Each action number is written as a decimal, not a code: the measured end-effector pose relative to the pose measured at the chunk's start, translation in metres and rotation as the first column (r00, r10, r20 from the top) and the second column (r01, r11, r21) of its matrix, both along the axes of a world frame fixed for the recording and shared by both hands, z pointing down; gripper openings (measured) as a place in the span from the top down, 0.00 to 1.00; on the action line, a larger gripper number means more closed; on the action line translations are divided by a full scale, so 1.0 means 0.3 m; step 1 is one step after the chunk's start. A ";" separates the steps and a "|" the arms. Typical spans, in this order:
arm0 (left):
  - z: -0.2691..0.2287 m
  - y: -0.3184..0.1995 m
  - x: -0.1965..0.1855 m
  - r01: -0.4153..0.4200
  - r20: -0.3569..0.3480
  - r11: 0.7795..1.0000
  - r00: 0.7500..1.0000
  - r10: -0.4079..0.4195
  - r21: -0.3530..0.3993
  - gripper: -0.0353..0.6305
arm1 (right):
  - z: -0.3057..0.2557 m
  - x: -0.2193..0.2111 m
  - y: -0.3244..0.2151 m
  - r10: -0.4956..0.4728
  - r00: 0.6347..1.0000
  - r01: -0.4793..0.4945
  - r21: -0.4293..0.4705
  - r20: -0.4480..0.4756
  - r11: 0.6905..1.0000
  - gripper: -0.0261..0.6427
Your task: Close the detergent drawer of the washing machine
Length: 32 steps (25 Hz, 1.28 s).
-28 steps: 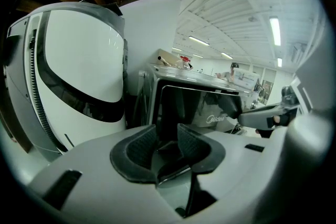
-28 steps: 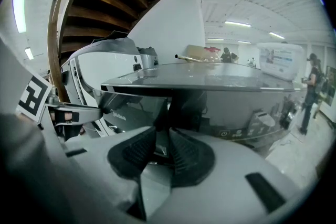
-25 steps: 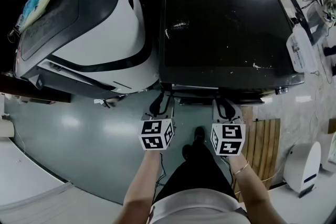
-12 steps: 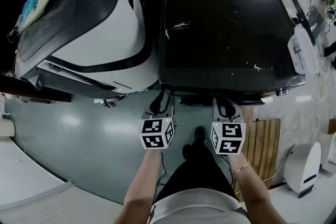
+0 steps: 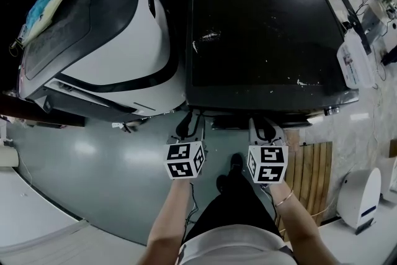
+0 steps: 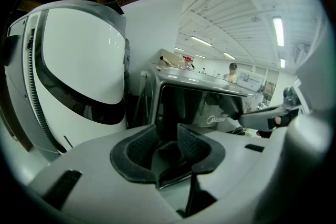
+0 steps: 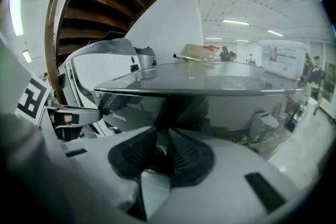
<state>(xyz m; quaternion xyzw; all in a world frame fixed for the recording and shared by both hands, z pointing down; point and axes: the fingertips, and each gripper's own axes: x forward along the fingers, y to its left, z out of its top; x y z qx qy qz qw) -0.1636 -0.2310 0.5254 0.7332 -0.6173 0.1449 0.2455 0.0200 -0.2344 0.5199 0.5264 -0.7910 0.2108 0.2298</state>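
Observation:
The dark grey washing machine fills the upper right of the head view. Under its front edge a narrow dark strip juts out slightly; I cannot tell if it is the detergent drawer. My left gripper sits against the machine's front left corner and my right gripper further right on the same edge. In the left gripper view the left gripper has a small gap between its pads, with the machine's dark front beyond. In the right gripper view the right gripper has its pads nearly together below the lid.
A white and black machine stands close on the left of the washer. A wooden slatted mat lies on the floor to the right, with a white appliance beyond. The grey floor opens to the left of my legs.
Both grippers stay at the washer's front edge. The head view has shifted a little, and the machines sit slightly higher and further left in it.

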 end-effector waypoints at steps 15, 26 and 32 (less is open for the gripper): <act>-0.002 0.003 0.003 0.009 0.029 1.000 1.000 -0.008 -0.024 0.77 | -0.009 0.004 0.005 -0.012 1.000 0.012 -0.002 -0.008 1.000 0.84; -0.095 0.078 -0.010 0.007 0.043 0.999 0.999 -0.008 0.035 0.79 | -0.122 -0.005 0.075 -0.044 0.998 0.040 0.076 0.052 0.996 0.84; -0.145 0.137 -0.008 -0.001 0.051 0.997 0.999 -0.003 0.071 0.84 | -0.191 -0.010 0.128 -0.064 0.995 0.054 0.121 0.076 0.991 0.86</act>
